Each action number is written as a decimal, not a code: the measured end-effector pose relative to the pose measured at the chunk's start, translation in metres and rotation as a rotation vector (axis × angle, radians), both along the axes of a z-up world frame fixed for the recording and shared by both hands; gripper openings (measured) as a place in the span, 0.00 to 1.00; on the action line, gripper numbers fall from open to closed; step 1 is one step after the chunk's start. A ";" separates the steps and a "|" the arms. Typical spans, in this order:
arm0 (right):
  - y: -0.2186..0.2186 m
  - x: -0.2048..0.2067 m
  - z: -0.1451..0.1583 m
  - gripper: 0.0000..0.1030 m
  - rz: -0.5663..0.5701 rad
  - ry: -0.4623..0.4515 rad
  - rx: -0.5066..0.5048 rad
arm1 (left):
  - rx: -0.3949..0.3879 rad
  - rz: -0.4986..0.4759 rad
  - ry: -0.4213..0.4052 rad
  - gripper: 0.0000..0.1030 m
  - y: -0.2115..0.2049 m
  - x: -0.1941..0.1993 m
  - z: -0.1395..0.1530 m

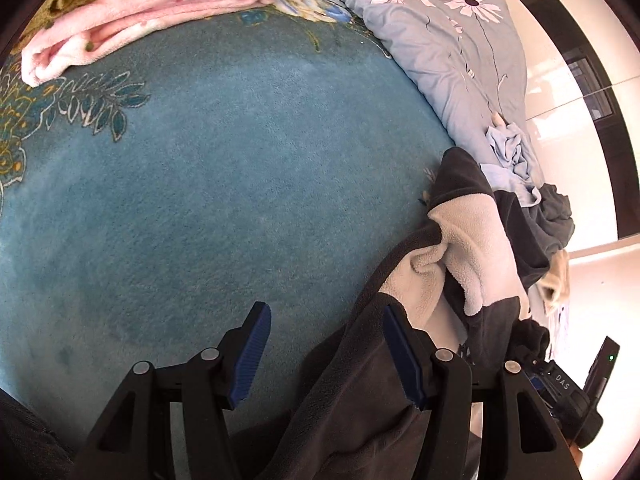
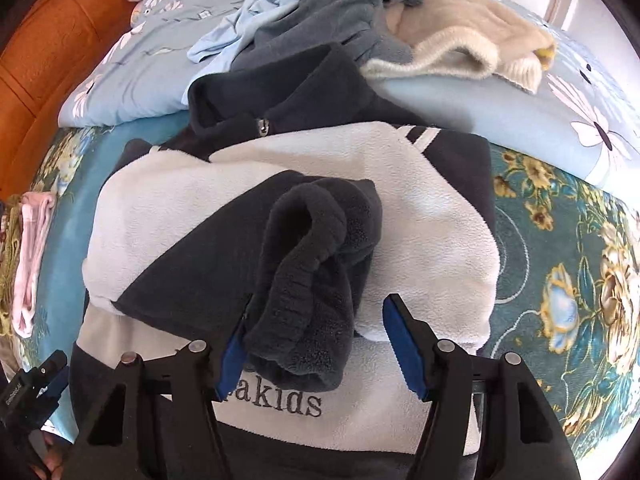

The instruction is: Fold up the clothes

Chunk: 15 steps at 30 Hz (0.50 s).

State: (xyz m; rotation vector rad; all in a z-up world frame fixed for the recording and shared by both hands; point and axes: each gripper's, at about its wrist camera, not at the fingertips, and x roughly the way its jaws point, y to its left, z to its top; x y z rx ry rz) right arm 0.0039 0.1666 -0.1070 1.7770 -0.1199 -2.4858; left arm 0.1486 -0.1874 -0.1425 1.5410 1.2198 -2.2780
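A dark and white fleece jacket point(image 2: 420, 216) lies on the teal blanket point(image 1: 200, 180), with the letters "akids" stitched on its white front. One dark sleeve point(image 2: 312, 272) is folded across the white part. Its cuff lies between the fingers of my right gripper point(image 2: 318, 316) and touches the left pad point(image 2: 230, 360). The right pad stands apart from it, so the jaws are open. In the left wrist view the jacket's edge point(image 1: 460, 240) runs along the right side. My left gripper point(image 1: 326, 312) hovers open over that edge, dark cloth passing loosely under its right finger.
A folded pink garment point(image 1: 140, 12) lies at the far side of the blanket. A light blue flowered quilt point(image 2: 140, 68) carries a heap of unfolded clothes, among them a cream sweater point(image 2: 460, 40) and a grey-blue fleece point(image 2: 340, 12). An orange headboard point(image 2: 60, 40) stands behind.
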 end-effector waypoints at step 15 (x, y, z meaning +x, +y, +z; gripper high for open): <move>0.090 -0.015 0.005 0.28 -0.169 0.032 -0.191 | 0.173 0.005 0.025 0.60 -0.002 -0.005 -0.011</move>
